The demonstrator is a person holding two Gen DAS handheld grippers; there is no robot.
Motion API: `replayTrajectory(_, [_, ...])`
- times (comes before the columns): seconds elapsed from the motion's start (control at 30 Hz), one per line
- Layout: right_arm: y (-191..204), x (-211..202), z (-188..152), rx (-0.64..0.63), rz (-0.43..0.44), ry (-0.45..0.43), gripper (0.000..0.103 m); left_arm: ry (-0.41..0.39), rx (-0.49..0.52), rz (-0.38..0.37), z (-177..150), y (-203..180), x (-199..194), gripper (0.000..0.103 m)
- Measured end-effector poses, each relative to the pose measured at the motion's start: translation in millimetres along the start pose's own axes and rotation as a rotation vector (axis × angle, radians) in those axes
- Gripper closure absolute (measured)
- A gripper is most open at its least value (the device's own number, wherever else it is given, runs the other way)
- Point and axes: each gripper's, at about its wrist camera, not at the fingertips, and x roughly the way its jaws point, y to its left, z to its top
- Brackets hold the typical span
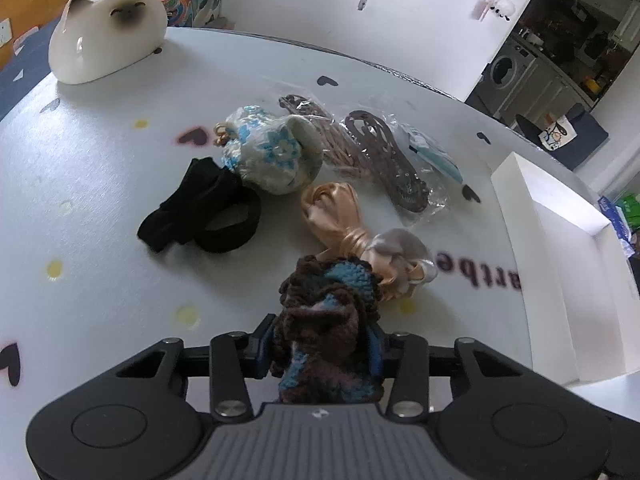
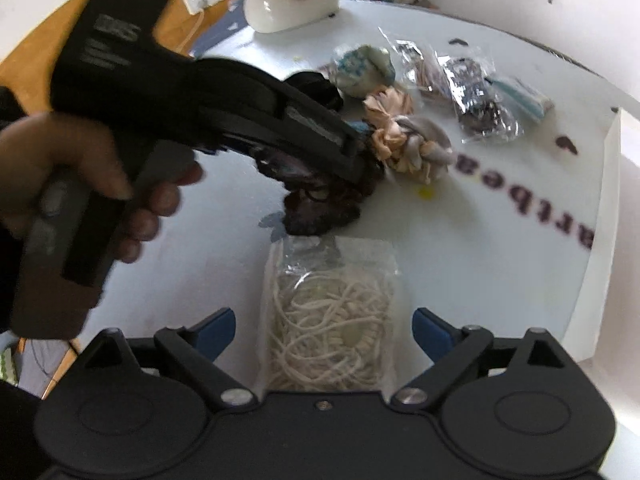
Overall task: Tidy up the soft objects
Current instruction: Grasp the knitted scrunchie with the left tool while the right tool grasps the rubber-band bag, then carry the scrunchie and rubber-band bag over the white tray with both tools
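A brown and blue crocheted scrunchie point(image 1: 324, 312) fills the gap between my left gripper's point(image 1: 320, 346) blue pads, which press on it from both sides just above the white table point(image 1: 100, 208). In the right wrist view the same scrunchie point(image 2: 320, 208) hangs under the left gripper point(image 2: 360, 156), which a hand point(image 2: 92, 184) holds. My right gripper point(image 2: 326, 330) stands wide open over a clear bag of cream cord point(image 2: 332, 320) lying on the table; its pads do not touch the bag.
On the table lie a black headband point(image 1: 204, 208), a white and blue knitted pouch point(image 1: 268, 152), a peach and grey satin scrunchie point(image 1: 348, 220) and bagged brown hair ties point(image 1: 384, 160). An open white box point(image 1: 560, 240) sits at the right edge, a ceramic cat point(image 1: 108, 28) far left.
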Motion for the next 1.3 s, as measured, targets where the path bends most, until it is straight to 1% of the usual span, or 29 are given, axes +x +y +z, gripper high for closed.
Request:
replayTrajectory(0.07, [1,5,-2,0.021,-0.023,0.012,0.020,-0.001,-0.009,-0.011,-4,5,-6,0.061])
replayTrajectory(0.13, [2,8,-5,0.045,-0.049,0.019,0.022,-0.004,-0.017,-0.019,-9,11,-12,0.062])
replayTrajectory(0.2, [0,7,-9,0.074,-0.056,0.007,0.030,-0.008,-0.027,-0.025,-15,17,-17,0.062])
replayTrajectory(0.23, [0,5,-11,0.088,-0.059,-0.004,0.038,-0.010,-0.032,-0.028,-18,20,-21,0.062])
replayTrajectory(0.27, [0,3,-13,0.099,-0.070,-0.014,0.042,-0.013,-0.036,-0.028,-21,23,-25,0.062])
replayTrajectory(0.33, [-2,-4,-16,0.134,-0.074,-0.037,0.045,-0.024,-0.037,-0.026,-26,28,-33,0.062])
replayTrajectory(0.4, [-4,-11,-19,0.170,-0.074,-0.065,0.047,-0.043,-0.036,-0.024,-30,32,-44,0.062])
replayTrajectory(0.6, [0,-44,-23,0.230,-0.124,-0.190,0.049,-0.119,-0.023,-0.041,-35,35,-81,0.062])
replayTrajectory(0.87, [5,-94,-20,0.299,-0.182,-0.358,0.051,-0.226,0.030,-0.105,-32,19,-125,0.063])
replayTrajectory(0.97, [3,-112,-21,0.325,-0.206,-0.410,0.051,-0.247,0.042,-0.120,-31,10,-134,0.063])
replayTrajectory(1.07, [3,-125,-22,0.339,-0.248,-0.444,0.051,-0.266,0.060,-0.137,-29,-3,-141,0.063])
replayTrajectory(1.3, [-16,-152,-27,0.385,-0.288,-0.493,0.051,-0.292,0.107,-0.177,-22,-37,-143,0.063])
